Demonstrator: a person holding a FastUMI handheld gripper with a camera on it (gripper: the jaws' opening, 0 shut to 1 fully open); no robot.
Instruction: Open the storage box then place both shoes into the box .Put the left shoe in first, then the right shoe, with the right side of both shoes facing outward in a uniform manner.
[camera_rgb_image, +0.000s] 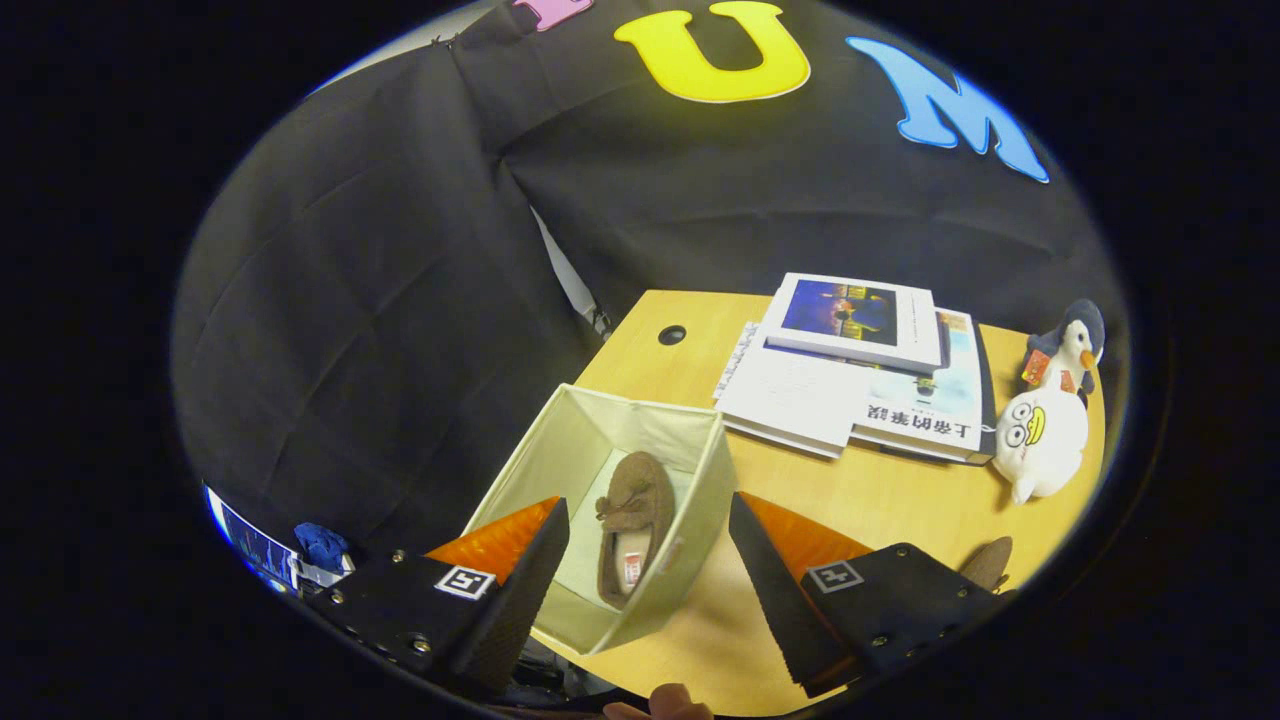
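The gripper (648, 560) fingers are spread, gripping nothing, above the open storage box (700, 470) on the counter (880, 500). One brown slipper (633, 525) lies inside; the second shoe (988, 562) waits beyond the right finger.

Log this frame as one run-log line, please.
box: open | brown shoe: inside box | second shoe: on table | gripper: open, above box, holding nothing
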